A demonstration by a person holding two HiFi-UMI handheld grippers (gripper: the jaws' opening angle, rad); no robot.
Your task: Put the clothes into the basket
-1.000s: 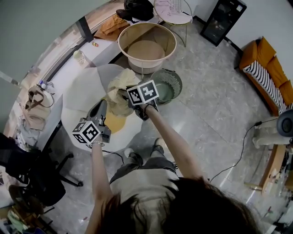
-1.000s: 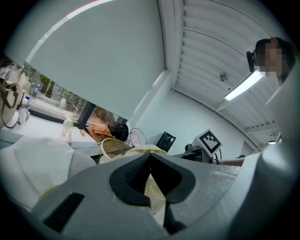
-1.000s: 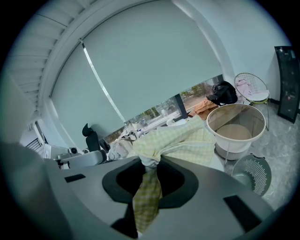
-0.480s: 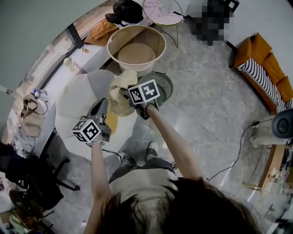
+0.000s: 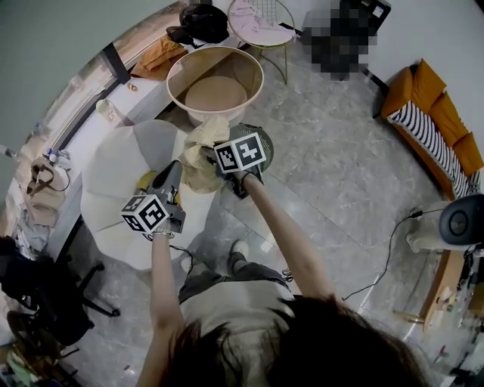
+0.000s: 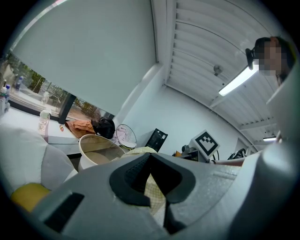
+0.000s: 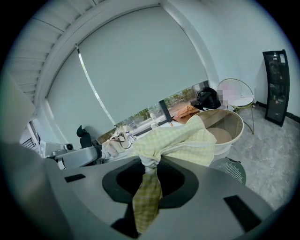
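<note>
Right gripper jaws clamped on yellow checked cloth, held up just short of the basket. Left gripper jaws closed on same cloth.

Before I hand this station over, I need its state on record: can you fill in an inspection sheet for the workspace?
Surface: white rounded table with a yellow object on it; grey tiled floor.
Job's things: pale checked garment held in the air, short of the round beige basket; no clothes seen inside it.
Clutter: orange cloth and black bag on the window ledge; green wire bin on the floor.
Grippers: left gripper and right gripper both shut on the garment.
Cables: black cable across the floor.
Surroundings: orange sofa, black office chair.
</note>
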